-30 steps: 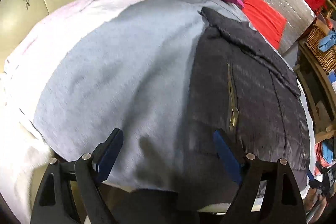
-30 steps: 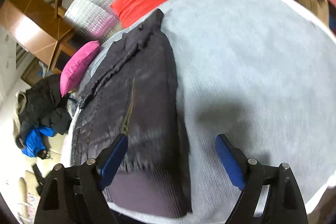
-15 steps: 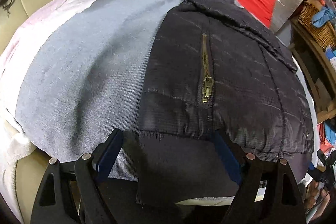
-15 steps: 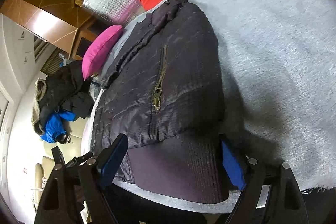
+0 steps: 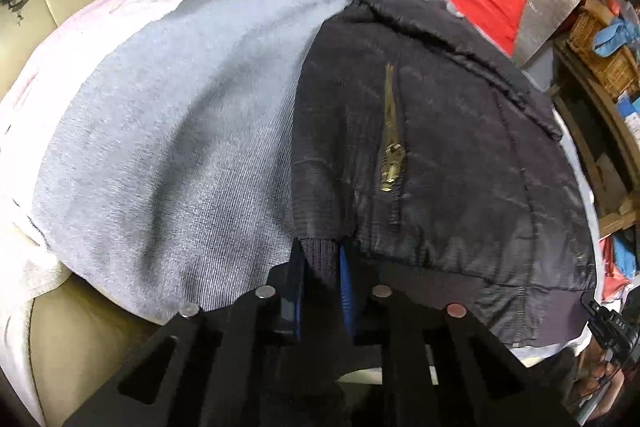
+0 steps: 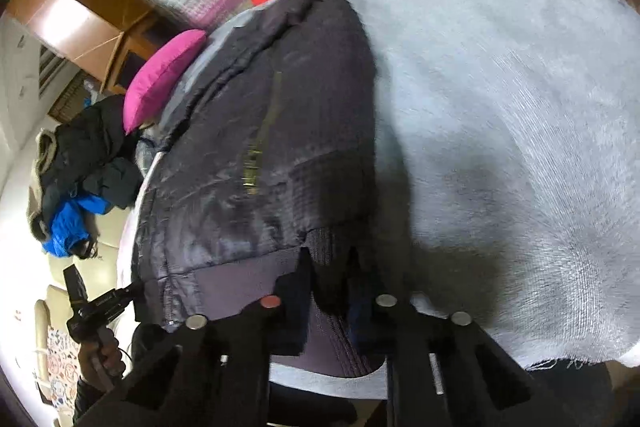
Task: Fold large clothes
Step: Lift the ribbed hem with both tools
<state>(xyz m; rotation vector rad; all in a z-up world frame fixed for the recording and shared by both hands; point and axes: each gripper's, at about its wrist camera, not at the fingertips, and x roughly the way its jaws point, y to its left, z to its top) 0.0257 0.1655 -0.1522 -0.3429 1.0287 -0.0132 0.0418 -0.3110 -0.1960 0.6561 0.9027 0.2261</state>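
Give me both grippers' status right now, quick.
Left gripper: closing, pads pinched on the black jacket at its ribbed hem.
Right gripper: shut on the black jacket's ribbed hem.

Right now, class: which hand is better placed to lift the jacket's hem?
Right, narrowly. The right gripper has its jaws shut on the hem of the jacket. The left gripper has jaws closing, with the hem between them.

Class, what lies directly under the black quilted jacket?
The black quilted jacket lies on a grey blanket, which shows all round it. Whatever is beneath the blanket under the jacket is covered.
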